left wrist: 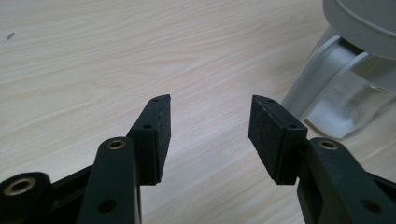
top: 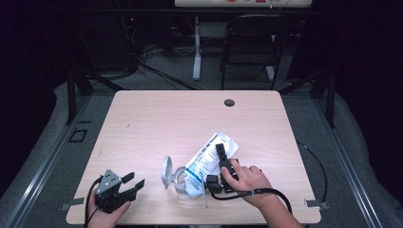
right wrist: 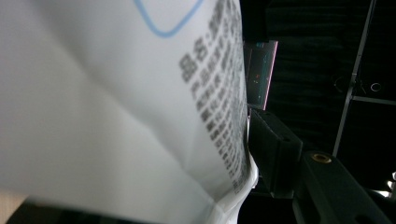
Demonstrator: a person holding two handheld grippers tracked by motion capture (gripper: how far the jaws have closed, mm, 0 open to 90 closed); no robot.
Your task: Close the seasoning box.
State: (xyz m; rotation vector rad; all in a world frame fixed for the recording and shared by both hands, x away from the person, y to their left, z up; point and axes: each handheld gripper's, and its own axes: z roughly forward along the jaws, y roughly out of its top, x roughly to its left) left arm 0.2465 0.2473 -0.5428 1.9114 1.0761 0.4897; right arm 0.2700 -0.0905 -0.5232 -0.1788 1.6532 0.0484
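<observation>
Two grippers, one white pouch and one clear jar with a hinged lid are on the wooden table [top: 142, 114], and I take the jar [top: 182, 182] as the marker for everything else.

Nearest the table's front edge, well to the left of the jar, the left gripper [top: 134, 182] rests in a hand, its jaws spread wide with bare wood between them (nothing held, nothing touched). In the left gripper view the jar [left wrist: 345, 105] is cut off at the right edge, so just its pale hinge bracket and part of the lid [left wrist: 369, 18] can be seen.

Just right of the jar, the right gripper [top: 222, 160] clamps the pouch [top: 209, 159], which tilts down with its lower end at the jar's mouth and its upper end rising away across the table. In the right gripper view the pouch [right wrist: 116, 102] is a blur of white and dark print hiding one jaw; the other pad lies against its edge.

Beyond the jar, one small dark grommet [top: 229, 102] sits near the far edge.
</observation>
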